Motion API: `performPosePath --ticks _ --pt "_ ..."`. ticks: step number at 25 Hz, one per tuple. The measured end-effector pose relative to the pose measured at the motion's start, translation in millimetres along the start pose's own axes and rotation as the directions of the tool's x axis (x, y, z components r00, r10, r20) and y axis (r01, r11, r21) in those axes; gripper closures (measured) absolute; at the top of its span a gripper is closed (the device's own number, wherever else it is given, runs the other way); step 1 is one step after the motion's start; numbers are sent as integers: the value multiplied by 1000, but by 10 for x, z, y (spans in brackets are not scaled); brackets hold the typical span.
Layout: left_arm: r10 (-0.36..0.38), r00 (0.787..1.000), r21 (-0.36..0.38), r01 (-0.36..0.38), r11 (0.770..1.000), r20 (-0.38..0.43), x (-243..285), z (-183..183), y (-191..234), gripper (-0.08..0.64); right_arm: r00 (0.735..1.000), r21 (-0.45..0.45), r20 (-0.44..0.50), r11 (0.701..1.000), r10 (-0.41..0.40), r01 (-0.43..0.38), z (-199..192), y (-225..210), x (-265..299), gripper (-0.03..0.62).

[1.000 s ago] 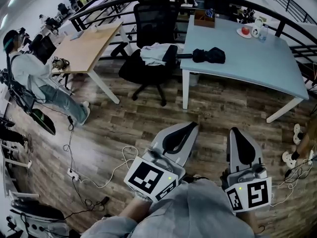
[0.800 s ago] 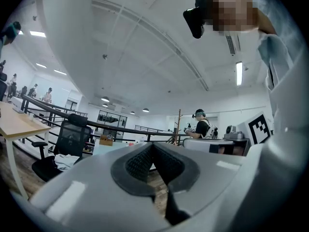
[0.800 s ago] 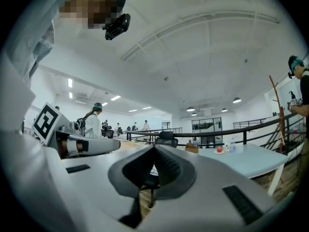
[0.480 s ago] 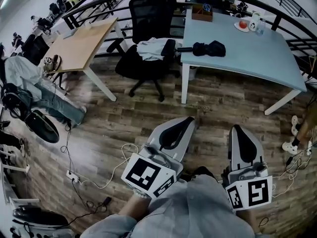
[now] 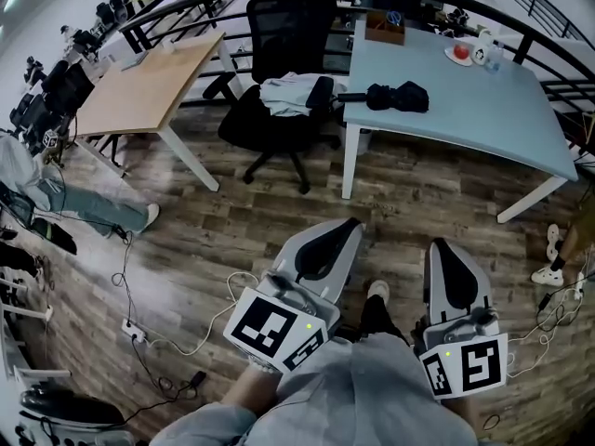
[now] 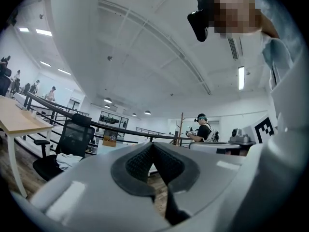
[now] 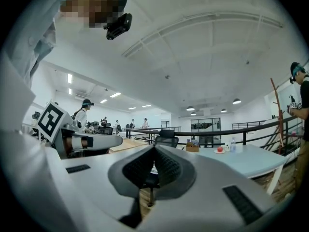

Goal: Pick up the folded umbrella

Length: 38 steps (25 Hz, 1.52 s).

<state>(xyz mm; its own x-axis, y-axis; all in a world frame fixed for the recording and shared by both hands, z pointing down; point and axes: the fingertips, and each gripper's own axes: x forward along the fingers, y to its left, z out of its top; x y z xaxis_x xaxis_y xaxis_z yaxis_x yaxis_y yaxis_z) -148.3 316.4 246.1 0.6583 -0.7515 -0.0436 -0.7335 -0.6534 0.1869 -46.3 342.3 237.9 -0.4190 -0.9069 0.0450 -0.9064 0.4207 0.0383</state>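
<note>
1. Left gripper (image 6: 153, 147): the jaws are pressed together tip to tip, with nothing between the ridged pads. It is held level above the floor and touches nothing.
2. Right gripper (image 7: 154, 150): the jaws are closed in the same way, the pads meeting at the front with nothing in them. In the head view it sits level beside the left one, with the person's shoe (image 5: 376, 291) between the two.
3. Folded umbrella (image 5: 398, 96): black and bundled, it lies on its side near the front left corner of the light blue table (image 5: 483, 124). Its handle end reaches the table's left edge. It is well apart from both grippers, ahead of them across the wooden floor (image 5: 279, 212), and neither touches it.
4. Farther back on the table stand a brown box (image 5: 384, 27), a plate (image 5: 457, 55) with something red on it, and a white cup (image 5: 481, 57).
5. Just left of the table is a black office chair (image 5: 279, 128) with a pale garment (image 5: 286, 93) on its seat, close to the umbrella's handle.
6. Farther left stands a wooden desk (image 5: 139, 86).
7. White cables (image 5: 200, 328) and a power strip (image 5: 135, 328) lie on the floor left of the left gripper.
</note>
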Motion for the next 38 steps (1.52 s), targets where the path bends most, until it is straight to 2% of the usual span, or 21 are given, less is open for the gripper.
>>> performPosePath --ticks 4,10,16,25,38 --pt "29 1000 32 -29 999 -3 179 -9 113 555 1000 -6 4 1000 -6 6 -20 -247 105 592" --pt "34 999 17 -34 999 4 571 -15 201 555 1000 -5 12 1000 4 -4 -30 -609 385 592" --pt "36 999 24 -36 999 -5 1042 -15 271 555 999 6 4 999 38 -38 -57 -957 730 592" --pt "105 994 28 -105 994 -7 1707 -15 395 555 993 23 -3 993 115 -115 -107 -1576 1194 592" --pt "165 986 52 -165 985 1 2344 25 341 555 983 38 12 982 185 -185 -101 -2212 1501 592"
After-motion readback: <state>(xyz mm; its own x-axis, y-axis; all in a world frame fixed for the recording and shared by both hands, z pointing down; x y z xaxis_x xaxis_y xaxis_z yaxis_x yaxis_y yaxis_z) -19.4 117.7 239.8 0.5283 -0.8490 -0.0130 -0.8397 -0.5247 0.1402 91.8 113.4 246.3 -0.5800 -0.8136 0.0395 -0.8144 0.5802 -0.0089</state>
